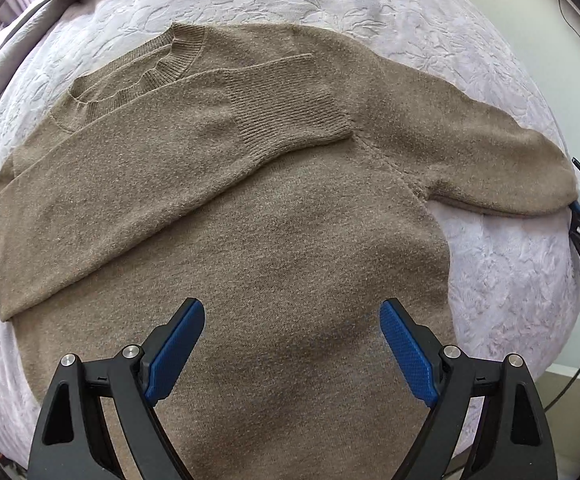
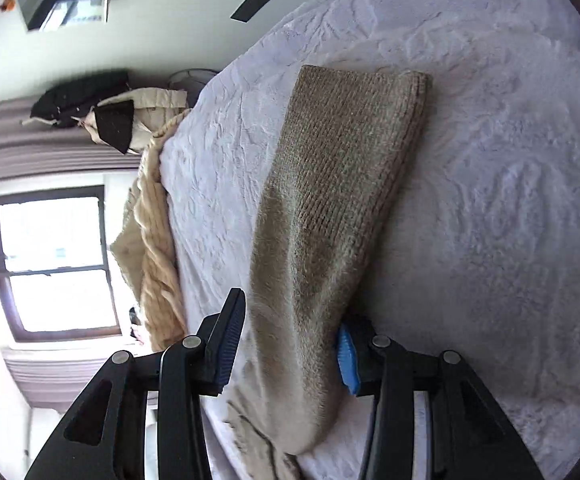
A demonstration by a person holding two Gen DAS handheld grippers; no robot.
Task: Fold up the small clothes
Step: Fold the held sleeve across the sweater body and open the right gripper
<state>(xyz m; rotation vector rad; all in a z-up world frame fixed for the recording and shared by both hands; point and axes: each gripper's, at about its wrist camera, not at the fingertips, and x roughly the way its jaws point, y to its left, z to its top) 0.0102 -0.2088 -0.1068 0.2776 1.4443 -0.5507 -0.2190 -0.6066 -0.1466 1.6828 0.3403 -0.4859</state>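
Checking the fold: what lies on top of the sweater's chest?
One sleeve of the taupe knit sweater is folded across the chest, its ribbed cuff reaching just below the collar. The chest area beneath it is hidden.

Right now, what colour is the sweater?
The sweater is plain greyish brown, clearest in the left wrist view.

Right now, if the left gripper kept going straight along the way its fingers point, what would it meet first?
Most likely the sweater: the left gripper stands open, pointing down over its body, nothing between. How far above the knit is unclear.
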